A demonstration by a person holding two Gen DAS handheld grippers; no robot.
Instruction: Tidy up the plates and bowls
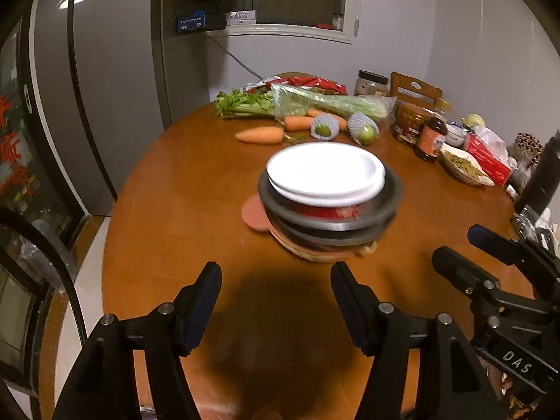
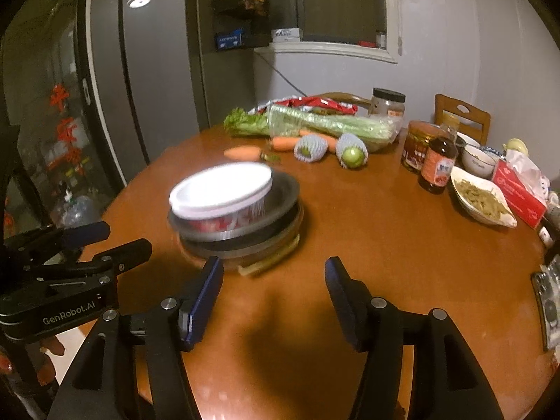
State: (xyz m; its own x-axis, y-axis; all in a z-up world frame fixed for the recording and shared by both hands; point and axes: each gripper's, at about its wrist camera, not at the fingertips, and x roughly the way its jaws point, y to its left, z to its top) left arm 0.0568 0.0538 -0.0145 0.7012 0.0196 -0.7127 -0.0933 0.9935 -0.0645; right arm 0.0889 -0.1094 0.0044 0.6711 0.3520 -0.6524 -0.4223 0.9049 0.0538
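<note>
Dishes stacked mid-table, both grippers empty.
One stack (image 1: pixel 329 196): white plates (image 1: pixel 325 171) on a red-patterned bowl (image 2: pixel 224 218), nested in grey metal bowls (image 1: pixel 332 217), blurred, exact count unclear. Left gripper (image 1: pixel 276 290) and right gripper (image 2: pixel 273 280) sit near the stack's front, jaws apart, nothing between them. Behind the stack: two carrots (image 1: pixel 260 135), two foam-netted fruits (image 1: pixel 324 126), one celery bunch (image 1: pixel 301 103). Right of the stack: jars, a sauce bottle (image 2: pixel 437 164), a snack dish (image 2: pixel 481 201). Round brown table (image 1: pixel 175 210); grey fridge (image 2: pixel 150 70) beyond the stack.
</note>
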